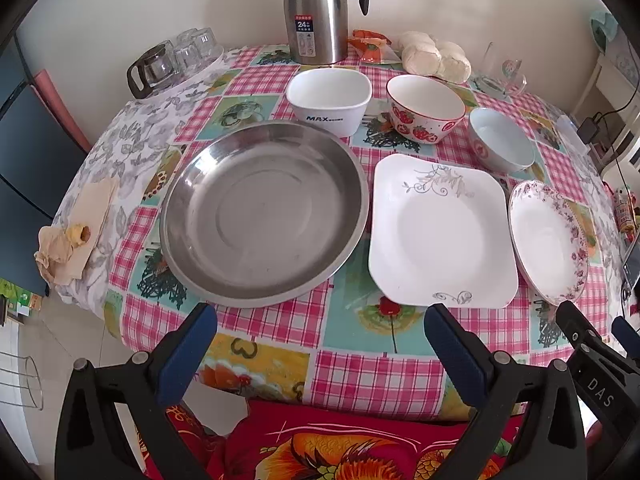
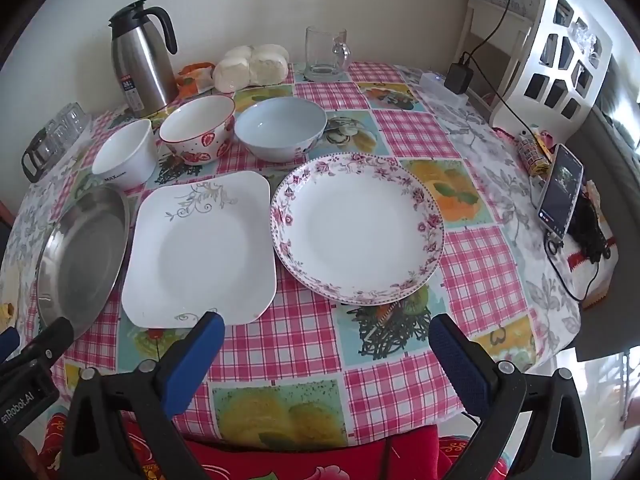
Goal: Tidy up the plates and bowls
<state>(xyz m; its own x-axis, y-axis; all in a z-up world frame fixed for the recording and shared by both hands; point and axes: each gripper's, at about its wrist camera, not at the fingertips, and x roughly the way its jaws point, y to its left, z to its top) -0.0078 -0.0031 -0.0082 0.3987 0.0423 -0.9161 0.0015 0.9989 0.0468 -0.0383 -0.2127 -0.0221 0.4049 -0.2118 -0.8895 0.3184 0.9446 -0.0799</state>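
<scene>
On the table's (image 1: 360, 360) checked cloth, three plates (image 1: 440, 232) and three bowls (image 1: 328, 100) lie unstacked. Both grippers' (image 1: 320, 316) (image 2: 326, 326) jaws hang released, empty. Nothing begun; next comes nesting one plate.

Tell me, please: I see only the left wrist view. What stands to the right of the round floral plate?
Observer: In the right wrist view, a phone leans upright near the right edge of the tablecloth, its screen lit.
Operator: Are the right tongs holding anything?
Observer: No. The right tongs are wide open, with only tablecloth between them.
Operator: Is the floral plate empty?
Observer: Yes. The floral plate lies flat and empty, and its whole rim is in view.
</scene>
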